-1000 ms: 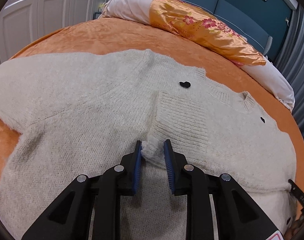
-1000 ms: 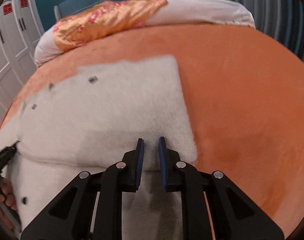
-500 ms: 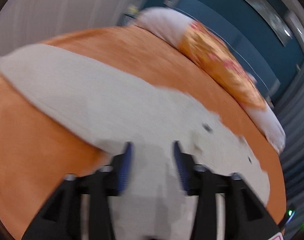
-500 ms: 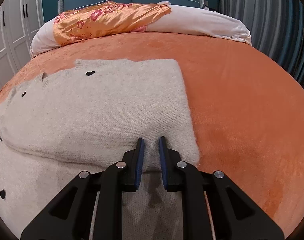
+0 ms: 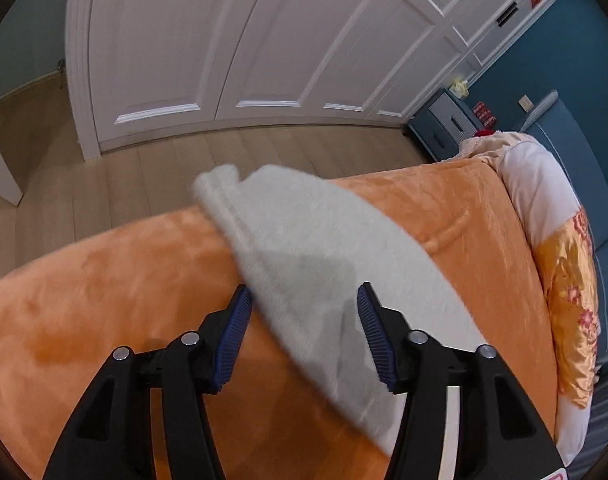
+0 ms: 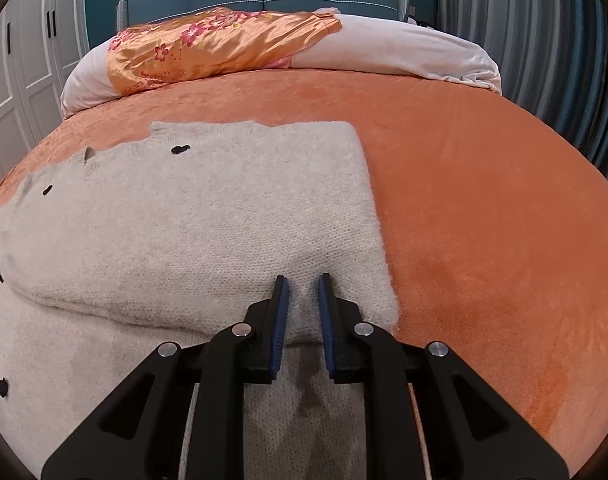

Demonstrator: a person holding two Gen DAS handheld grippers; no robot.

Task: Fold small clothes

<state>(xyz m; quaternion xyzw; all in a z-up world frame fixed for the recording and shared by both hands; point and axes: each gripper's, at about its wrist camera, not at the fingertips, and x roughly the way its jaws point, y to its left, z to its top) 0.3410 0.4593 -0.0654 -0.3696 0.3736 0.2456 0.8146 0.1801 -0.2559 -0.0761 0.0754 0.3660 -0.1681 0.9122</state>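
Observation:
A cream knit sweater (image 6: 184, 220) with small black buttons lies flat on the orange bed cover (image 6: 483, 200). Its right side is folded over. My right gripper (image 6: 302, 280) sits at the lower edge of that folded panel, jaws almost together with the knit pinched between them. In the left wrist view one long sleeve (image 5: 304, 232) stretches out toward the bed's edge. My left gripper (image 5: 304, 292) hovers over the middle of that sleeve. Its jaws are closing but stand wide, one on either side of the sleeve, and the pads do not press on it.
An orange flowered pillow (image 6: 224, 44) and a white bolster (image 6: 403, 48) lie at the blue headboard. Past the bed's edge are a wooden floor (image 5: 84, 184), white wardrobe doors (image 5: 224, 40) and a blue nightstand (image 5: 443, 128).
My left gripper let go of the sleeve cuff it pinched on the sweater's body, swung far out sideways and rolled, and now hangs over the other sleeve. The right gripper stayed put.

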